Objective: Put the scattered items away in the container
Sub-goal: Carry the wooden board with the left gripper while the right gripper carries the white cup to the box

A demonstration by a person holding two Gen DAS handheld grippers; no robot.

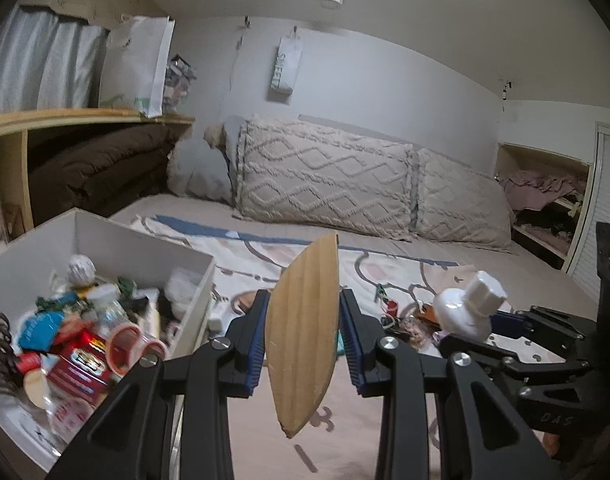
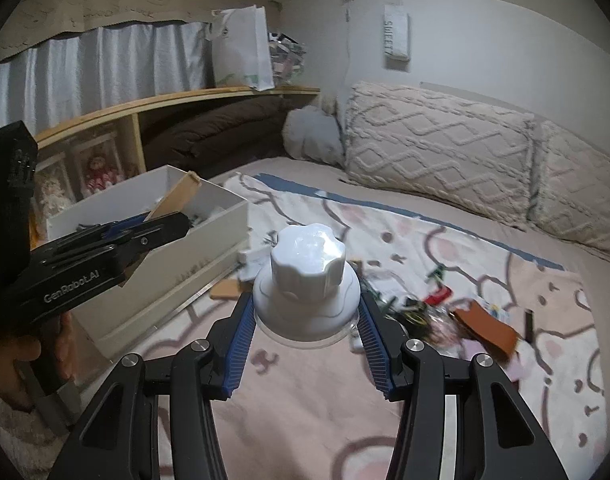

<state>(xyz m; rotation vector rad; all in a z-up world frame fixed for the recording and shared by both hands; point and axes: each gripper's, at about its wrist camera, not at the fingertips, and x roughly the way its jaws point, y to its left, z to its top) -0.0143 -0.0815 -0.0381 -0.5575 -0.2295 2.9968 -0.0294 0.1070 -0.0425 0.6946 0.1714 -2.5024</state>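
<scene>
Your left gripper (image 1: 303, 336) clamps a flat leaf-shaped wooden piece (image 1: 303, 332) upright, just right of the white rectangular box (image 1: 145, 236) crowded with packets. Your right gripper (image 2: 307, 320) grips a white plastic knobbed suction fixture (image 2: 308, 280) above the patterned bedspread (image 2: 445, 248); scattered small clutter (image 2: 433, 308) lies just beyond it.

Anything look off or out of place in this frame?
Small clutter is still scattered on the blanket, outside the white box. The wooden piece in the left gripper has a chipped lower tip. The right gripper holds a white knobbed part.
</scene>
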